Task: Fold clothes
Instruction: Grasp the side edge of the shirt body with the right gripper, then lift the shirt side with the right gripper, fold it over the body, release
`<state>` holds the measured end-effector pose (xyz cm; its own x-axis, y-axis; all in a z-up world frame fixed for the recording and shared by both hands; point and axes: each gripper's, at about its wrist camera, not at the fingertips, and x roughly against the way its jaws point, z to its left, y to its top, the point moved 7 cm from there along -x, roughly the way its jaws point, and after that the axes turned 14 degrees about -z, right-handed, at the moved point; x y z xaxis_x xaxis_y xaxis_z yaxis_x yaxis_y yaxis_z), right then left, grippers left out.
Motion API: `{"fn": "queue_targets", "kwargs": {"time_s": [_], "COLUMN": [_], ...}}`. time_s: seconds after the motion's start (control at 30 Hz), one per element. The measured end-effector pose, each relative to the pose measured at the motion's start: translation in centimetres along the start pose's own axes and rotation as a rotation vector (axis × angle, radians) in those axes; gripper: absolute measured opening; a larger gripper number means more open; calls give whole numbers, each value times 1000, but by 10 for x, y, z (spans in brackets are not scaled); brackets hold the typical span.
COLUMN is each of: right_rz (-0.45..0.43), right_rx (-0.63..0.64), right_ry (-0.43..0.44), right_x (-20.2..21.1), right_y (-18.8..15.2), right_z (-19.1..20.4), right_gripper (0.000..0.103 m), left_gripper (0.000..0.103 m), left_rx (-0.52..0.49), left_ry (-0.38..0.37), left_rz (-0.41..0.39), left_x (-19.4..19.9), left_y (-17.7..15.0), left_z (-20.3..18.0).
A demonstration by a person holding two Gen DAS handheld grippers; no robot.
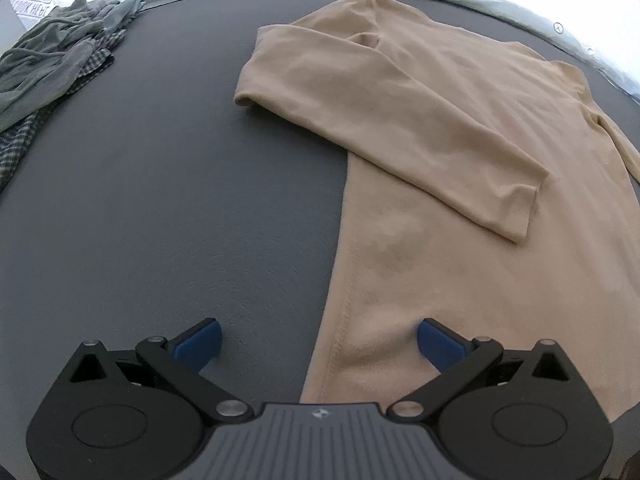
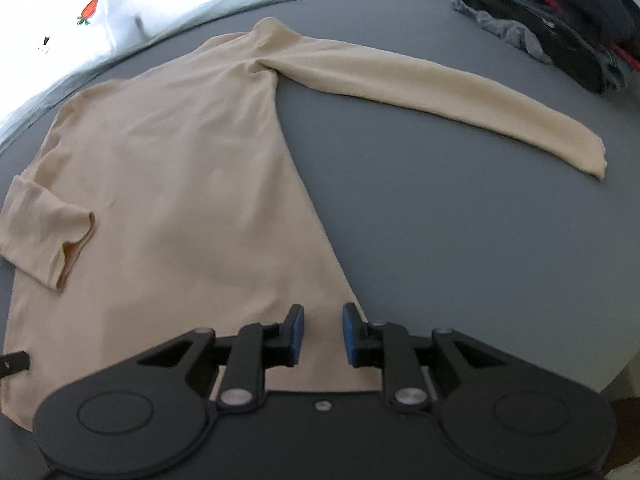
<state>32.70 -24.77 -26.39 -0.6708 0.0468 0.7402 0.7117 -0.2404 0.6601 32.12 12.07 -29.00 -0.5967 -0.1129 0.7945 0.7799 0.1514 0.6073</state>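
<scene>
One beige long-sleeved knit top (image 1: 460, 184) lies flat on my dark grey surface (image 1: 160, 200). Of its two sleeves, one (image 1: 392, 120) is folded across the body and one (image 2: 440, 80) stretches out onto bare surface. My left tool (image 1: 318, 340) hangs released, wide apart, straddling the top's side edge near the hem. My right tool (image 2: 323, 336) is parted narrowly over the opposite edge, clamping nothing. Two other clothing heaps sit beyond the top: one grey-green and checked (image 1: 52, 68), one dark with red trim (image 2: 560, 20).
</scene>
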Motion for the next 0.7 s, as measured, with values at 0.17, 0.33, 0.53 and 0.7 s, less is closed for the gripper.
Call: {"fn": "queue_targets", "kwargs": {"time_s": [0.17,0.33,0.53,0.7], "right_rz": [-44,14,145,191], "right_rx": [-169,-472,-669,-613], "right_ry": [113,372,542,525], "right_x": [5,-8,-40,-63], "right_y": [15,25,18,17], "right_z": [12,44,91,126], "right_gripper": [30,37,34,35], "left_gripper": [103,103,103,103], "left_rx": [0,-4,1,-1], "left_ry": [4,1,0,0], "left_rz": [15,36,113,133], "left_x": [-2,-4,-10,-12], "left_y": [2,4,9,11], "left_z": [0,1,1,0]}}
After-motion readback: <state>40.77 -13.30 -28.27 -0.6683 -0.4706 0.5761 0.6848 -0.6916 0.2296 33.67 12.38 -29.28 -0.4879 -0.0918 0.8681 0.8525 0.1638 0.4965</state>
